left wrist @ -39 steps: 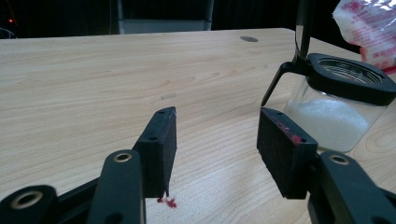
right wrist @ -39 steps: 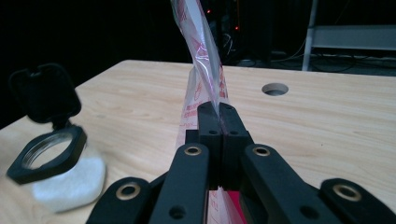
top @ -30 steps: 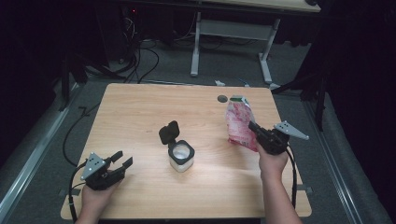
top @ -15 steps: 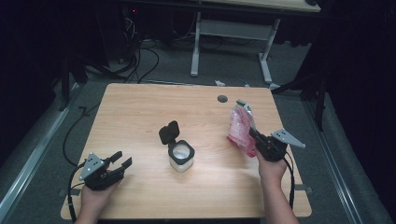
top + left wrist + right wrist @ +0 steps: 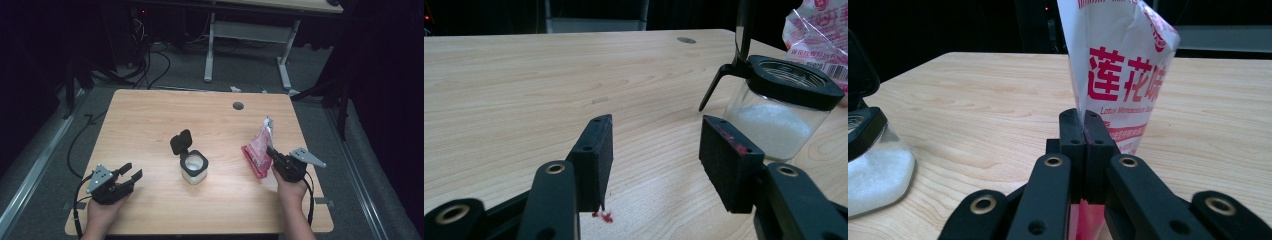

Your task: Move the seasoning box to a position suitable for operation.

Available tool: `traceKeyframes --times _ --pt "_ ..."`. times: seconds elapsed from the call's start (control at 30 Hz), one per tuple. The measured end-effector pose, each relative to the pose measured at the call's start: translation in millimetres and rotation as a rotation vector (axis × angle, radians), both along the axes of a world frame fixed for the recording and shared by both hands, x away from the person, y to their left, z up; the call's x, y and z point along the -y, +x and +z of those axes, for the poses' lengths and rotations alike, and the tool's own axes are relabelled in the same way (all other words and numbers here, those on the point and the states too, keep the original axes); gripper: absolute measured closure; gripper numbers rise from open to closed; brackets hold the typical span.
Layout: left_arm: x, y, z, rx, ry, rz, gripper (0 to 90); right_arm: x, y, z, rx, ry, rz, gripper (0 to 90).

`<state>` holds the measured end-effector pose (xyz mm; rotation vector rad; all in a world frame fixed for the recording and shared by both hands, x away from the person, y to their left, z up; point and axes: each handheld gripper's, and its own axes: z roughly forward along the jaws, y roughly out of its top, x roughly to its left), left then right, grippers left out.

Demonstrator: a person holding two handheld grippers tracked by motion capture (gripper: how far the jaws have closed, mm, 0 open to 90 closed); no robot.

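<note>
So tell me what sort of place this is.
Probably a lab or workshop set up for recording: a bare light wooden table stands on grey carpet, loose black cables trail over the floor behind it, and a white metal desk frame sits against the dark surroundings.

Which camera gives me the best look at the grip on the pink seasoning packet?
The right gripper view: the right gripper is shut on the packet, pinching its edge. The high view shows the packet small; the left gripper view catches a corner.
</note>
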<state>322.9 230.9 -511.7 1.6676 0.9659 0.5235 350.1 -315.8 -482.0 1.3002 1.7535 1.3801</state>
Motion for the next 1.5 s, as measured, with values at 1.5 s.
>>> traceKeyframes --times 1.5 --pt "14.7 -1.0 -5.4 -0.030 0.018 -0.076 47.8 -3.6 -4.3 10.5 0.013 -0.022 0.022 88.8"
